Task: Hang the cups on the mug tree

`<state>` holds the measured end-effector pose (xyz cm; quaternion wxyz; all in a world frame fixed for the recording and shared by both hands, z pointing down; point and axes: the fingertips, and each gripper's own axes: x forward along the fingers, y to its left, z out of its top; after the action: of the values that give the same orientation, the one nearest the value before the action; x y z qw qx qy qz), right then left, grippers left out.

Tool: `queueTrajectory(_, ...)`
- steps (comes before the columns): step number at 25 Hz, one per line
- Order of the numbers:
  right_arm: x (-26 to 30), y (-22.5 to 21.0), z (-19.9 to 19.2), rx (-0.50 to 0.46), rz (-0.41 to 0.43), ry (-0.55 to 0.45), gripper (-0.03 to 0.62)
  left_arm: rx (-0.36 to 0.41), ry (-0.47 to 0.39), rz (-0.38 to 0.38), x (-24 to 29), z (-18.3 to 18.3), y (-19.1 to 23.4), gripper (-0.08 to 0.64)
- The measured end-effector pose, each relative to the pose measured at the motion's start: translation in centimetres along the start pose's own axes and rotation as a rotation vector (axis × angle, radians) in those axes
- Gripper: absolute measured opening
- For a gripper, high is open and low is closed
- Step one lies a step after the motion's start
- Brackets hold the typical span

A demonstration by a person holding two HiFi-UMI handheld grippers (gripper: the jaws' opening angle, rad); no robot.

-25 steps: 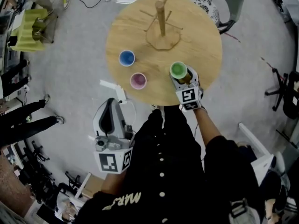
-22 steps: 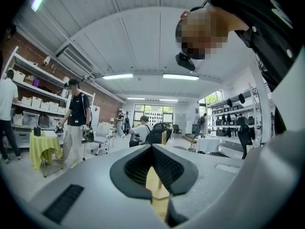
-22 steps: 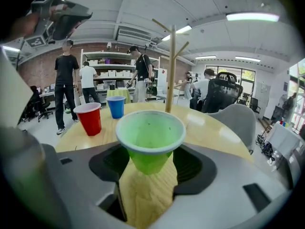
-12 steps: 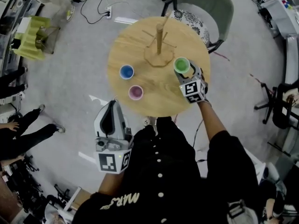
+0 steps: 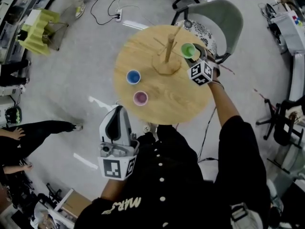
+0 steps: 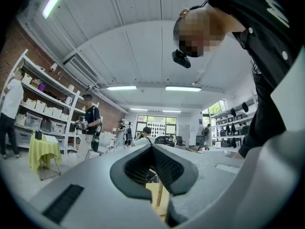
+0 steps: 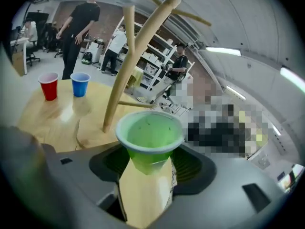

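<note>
The right tool [image 5: 193,56], gripping the green plastic cup [image 5: 188,49], had lifted it from the near edge of the round wooden tabletop [image 5: 164,106] to just beside the wooden mug tree [image 5: 167,57] ahead of it, ready for hanging, I think; the left tool [image 5: 117,128] waited closed and empty.

- green cup [image 7: 149,140]: bright green, pale rim
- blue cup [image 5: 133,77]: blue
- pink cup [image 5: 140,98]: pink from above, red wall in the right gripper view
- mug tree [image 5: 167,56] and worktop [image 5: 181,101]: pale wood
- left gripper [image 6: 153,151] and right gripper [image 7: 152,165]: grey, black pads, black-and-white marker cubes
- chair [image 5: 224,18]: grey-green
- floor [image 5: 71,80]: grey
</note>
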<state>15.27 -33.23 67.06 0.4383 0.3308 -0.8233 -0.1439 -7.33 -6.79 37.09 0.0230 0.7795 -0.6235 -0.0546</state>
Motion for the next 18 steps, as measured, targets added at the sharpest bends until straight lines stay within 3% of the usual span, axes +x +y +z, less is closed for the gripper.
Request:
queueTrajectory(7, 3.9, -0.4, 2.0, -0.193, 0.065, 0.052, 0.282, -0.009, 0.011, 0.035, -0.4, -0.1, 1.3, -0.005)
queueTrajectory(14, 3.8, 0.4, 6.1, -0.456, 0.067, -0.043, 0.281, -0.021, 0.011, 0.068, -0.5, -0.2, 2.2, -0.003)
queueTrajectory(18, 3.0, 1.6, 6.6, -0.510, 0.078, -0.066, 0.281, -0.033, 0.018, 0.080, -0.5, -0.3, 2.4, -0.003)
